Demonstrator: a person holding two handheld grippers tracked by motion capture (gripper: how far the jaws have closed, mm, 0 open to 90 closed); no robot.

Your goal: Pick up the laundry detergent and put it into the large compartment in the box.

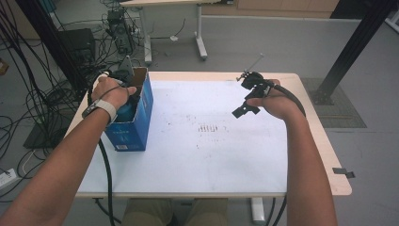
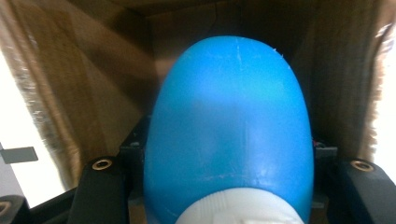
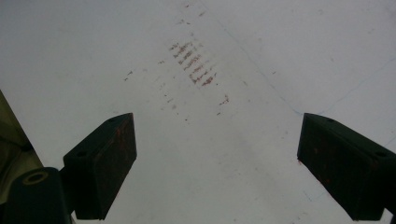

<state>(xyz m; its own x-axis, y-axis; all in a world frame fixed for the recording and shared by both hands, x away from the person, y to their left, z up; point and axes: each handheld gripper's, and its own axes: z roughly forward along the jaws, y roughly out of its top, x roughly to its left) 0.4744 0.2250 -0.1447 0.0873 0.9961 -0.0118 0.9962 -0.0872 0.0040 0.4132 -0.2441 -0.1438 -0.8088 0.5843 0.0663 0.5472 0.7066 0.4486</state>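
Two tools are at work over the bench (image 1: 207,174). The left tool (image 1: 126,89) reaches down into the open top of a blue cardboard box (image 1: 136,127) that stands near the bench's left edge, and its jaws are clamped on a blue bottle (image 2: 229,130) with a white cap. In the left gripper view the bottle is inside the box, with brown walls (image 2: 93,79) close on both sides and little slack around it. The right tool (image 1: 245,101) hovers above the bench toward the right rear corner, jaws spread wide with nothing between them. Below it, the white bench top is bare except for a patch of reddish marks (image 3: 194,65) near the middle. From the box to the right edge the surface gives wide free room.
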